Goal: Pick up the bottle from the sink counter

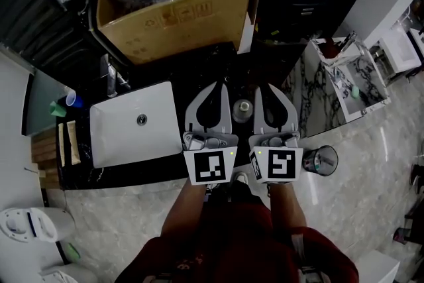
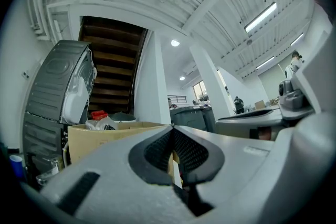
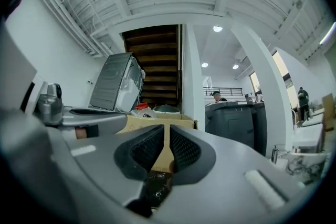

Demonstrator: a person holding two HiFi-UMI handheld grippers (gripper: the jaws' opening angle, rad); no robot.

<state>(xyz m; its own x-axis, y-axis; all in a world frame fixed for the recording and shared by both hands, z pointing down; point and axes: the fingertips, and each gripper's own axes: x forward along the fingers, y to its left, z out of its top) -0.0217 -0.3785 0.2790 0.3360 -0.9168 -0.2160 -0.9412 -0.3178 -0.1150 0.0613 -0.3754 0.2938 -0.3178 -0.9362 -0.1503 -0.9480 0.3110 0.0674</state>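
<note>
The bottle [image 1: 243, 107] stands on the black sink counter [image 1: 179, 93], seen from above as a small round grey cap. It sits in the gap between my two grippers, touched by neither. My left gripper [image 1: 213, 85] hangs just left of it, its jaws meeting at the tips [image 2: 172, 127], nothing held. My right gripper [image 1: 266, 85] hangs just right of the bottle; its jaws stand a narrow slit apart [image 3: 167, 127] with nothing between them. Both point away from me and slightly upward, so neither gripper view shows the bottle.
A white sink basin [image 1: 136, 129] with a faucet [image 1: 109, 79] lies to the left. An open cardboard box [image 1: 173, 10] full of items stands behind the counter. A blue cup [image 1: 74, 101] sits far left, a glass [image 1: 320, 160] at the right, beside a marble surface [image 1: 311, 109].
</note>
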